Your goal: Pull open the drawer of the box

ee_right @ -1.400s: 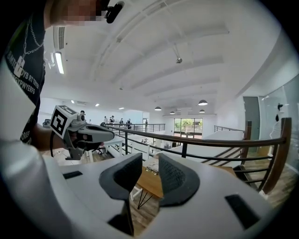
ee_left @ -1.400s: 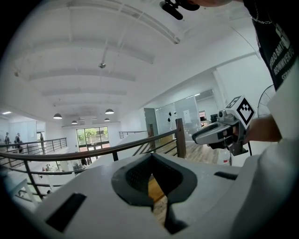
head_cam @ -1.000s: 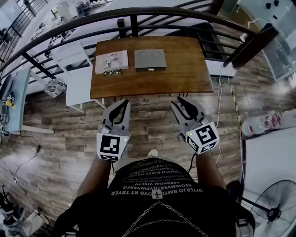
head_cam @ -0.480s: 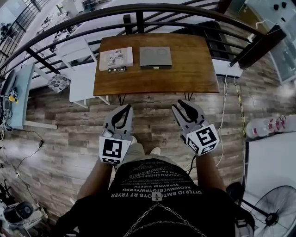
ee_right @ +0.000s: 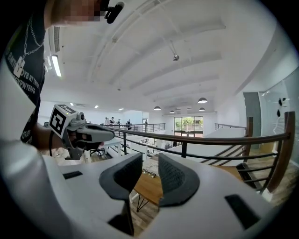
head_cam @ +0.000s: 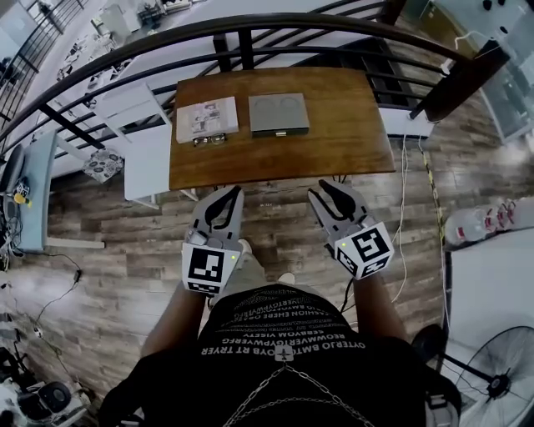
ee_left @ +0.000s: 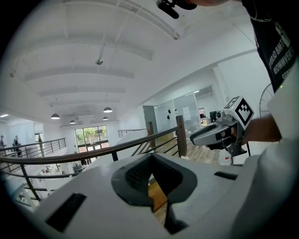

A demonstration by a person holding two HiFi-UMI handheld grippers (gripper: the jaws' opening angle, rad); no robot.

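A wood-plank floor fills most of the head view, and a dark curved railing runs across the top of it. Just on the near side of the railing stands a brown wooden table.

The person, in a black printed shirt, holds both tools low over the floor, side by side and short of the table's near edge. The left gripper has its tips pressed together. The bowed pads behind them leave a slot through which a strip of tabletop shows, and nothing is pinched. The right gripper has its jaws spread with a clear gap between the ribbed pads, and it holds nothing.

The box lies flat on the far half of the table, about midway across and well apart from both grippers. It is grey, low and nearly square, with two faint round marks on its top. A small pale pull sits at the middle of its near edge.

Just left of the box lies a pale booklet. A pair of glasses rests in front of the booklet.
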